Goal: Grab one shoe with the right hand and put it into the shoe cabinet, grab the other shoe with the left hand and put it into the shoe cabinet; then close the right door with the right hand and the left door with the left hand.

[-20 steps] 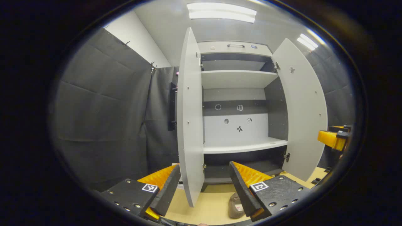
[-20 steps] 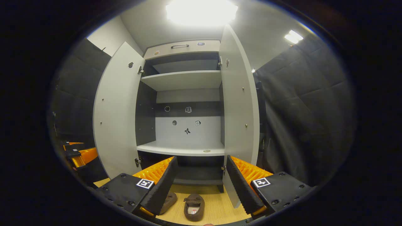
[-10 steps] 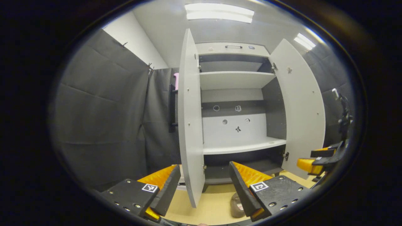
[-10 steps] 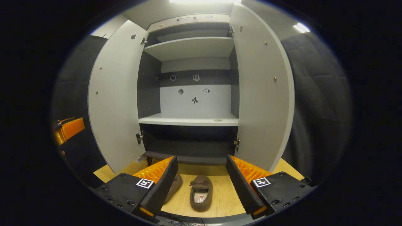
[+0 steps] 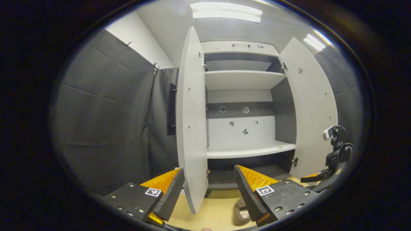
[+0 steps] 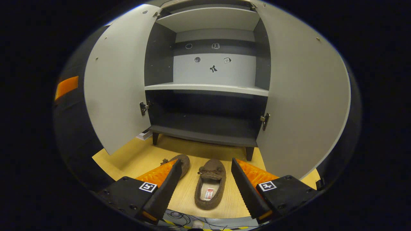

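My right hand-held gripper [image 6: 205, 189] gapes wide above one brown shoe [image 6: 210, 187] on the floor [image 6: 128, 157]; its insole label is unreadable. The other shoe [image 6: 179, 162] lies just left. My left hand-held gripper [image 5: 208, 194] is wide too. The shoe cabinet [image 6: 205, 128] stands beyond, doors open.

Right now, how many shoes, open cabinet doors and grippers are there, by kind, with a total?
Shoes: 2, one between the right gripper's fingers, one partly behind its left finger.
Open cabinet doors: 2, left door, right door.
Grippers: 2, left gripper, right gripper.
Total: 6.
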